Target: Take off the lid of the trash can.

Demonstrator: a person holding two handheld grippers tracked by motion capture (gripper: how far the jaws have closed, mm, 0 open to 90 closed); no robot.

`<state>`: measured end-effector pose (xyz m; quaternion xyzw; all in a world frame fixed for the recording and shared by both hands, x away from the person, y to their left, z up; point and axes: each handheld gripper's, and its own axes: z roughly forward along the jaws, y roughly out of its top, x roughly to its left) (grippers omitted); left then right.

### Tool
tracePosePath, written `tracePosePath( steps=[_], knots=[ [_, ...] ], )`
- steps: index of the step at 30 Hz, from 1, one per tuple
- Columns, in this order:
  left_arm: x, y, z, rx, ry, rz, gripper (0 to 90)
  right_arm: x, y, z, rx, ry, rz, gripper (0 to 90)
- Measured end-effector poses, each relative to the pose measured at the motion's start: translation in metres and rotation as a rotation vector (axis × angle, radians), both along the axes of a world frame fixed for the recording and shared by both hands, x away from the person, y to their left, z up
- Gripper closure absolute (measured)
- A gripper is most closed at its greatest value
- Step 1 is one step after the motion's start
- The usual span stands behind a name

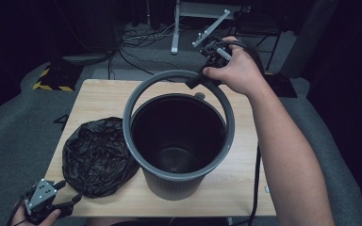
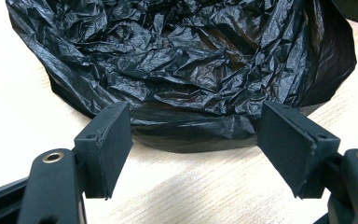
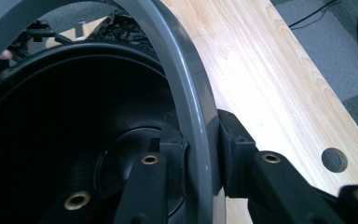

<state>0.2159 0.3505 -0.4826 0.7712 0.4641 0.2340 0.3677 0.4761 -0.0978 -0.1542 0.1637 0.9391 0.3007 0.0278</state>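
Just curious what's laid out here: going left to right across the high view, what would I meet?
Left gripper → crumpled black bag → bin with its grey ring lifted → right gripper clamped on that ring.

Light wood table (image 1: 99, 94) on grey carpet (image 1: 9, 127), small round hole (image 3: 334, 159) in the top just right of the fingers. Beyond the fingers: black cables (image 1: 136, 56) on the floor, metal stand legs (image 1: 175, 28), yellow-black hazard strip (image 1: 52, 80) far left. Surroundings dark, light falls mostly on the tabletop.
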Motion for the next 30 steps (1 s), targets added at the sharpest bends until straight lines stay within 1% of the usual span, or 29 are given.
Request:
tracePosePath(
  steps=[5, 9, 13, 20, 24, 25, 26, 28, 29, 30],
  knots=[
    [0.000, 0.000, 0.000, -0.002, 0.002, 0.000, 26.2, -0.004, -0.003, 0.009, 0.013, 0.004, 0.008, 74.5],
    [0.001, -0.001, 0.000, -0.001, 0.001, -0.003, 26.2, -0.008, -0.002, 0.016, 0.019, -0.006, 0.013, 74.5],
    [0.002, -0.001, 0.001, 0.000, 0.000, -0.004, 26.2, -0.012, -0.002, 0.022, 0.050, -0.008, 0.038, 74.4],
    [0.003, -0.001, 0.000, -0.005, 0.003, -0.004, 26.3, -0.015, -0.004, 0.029, 0.060, -0.012, 0.048, 74.6],
    [0.003, -0.001, 0.000, -0.001, -0.001, -0.007, 26.3, -0.017, -0.004, 0.033, 0.066, -0.012, 0.056, 74.6],
    [0.003, -0.001, 0.000, -0.002, -0.002, -0.006, 26.3, -0.019, -0.004, 0.036, 0.063, -0.013, 0.066, 74.6],
    [0.003, -0.001, 0.001, 0.000, 0.000, -0.007, 26.3, -0.020, -0.004, 0.038, 0.062, -0.018, 0.066, 74.8],
    [0.004, -0.001, 0.001, -0.001, 0.000, -0.009, 26.3, -0.022, -0.006, 0.043, 0.074, -0.022, 0.057, 74.8],
    [0.004, -0.001, 0.001, -0.001, 0.000, -0.009, 26.2, -0.022, -0.006, 0.043, 0.074, -0.022, 0.057, 74.8],
    [0.004, -0.001, 0.001, 0.001, -0.002, -0.010, 26.2, -0.022, -0.007, 0.045, 0.085, -0.023, 0.056, 74.8]
  ],
)
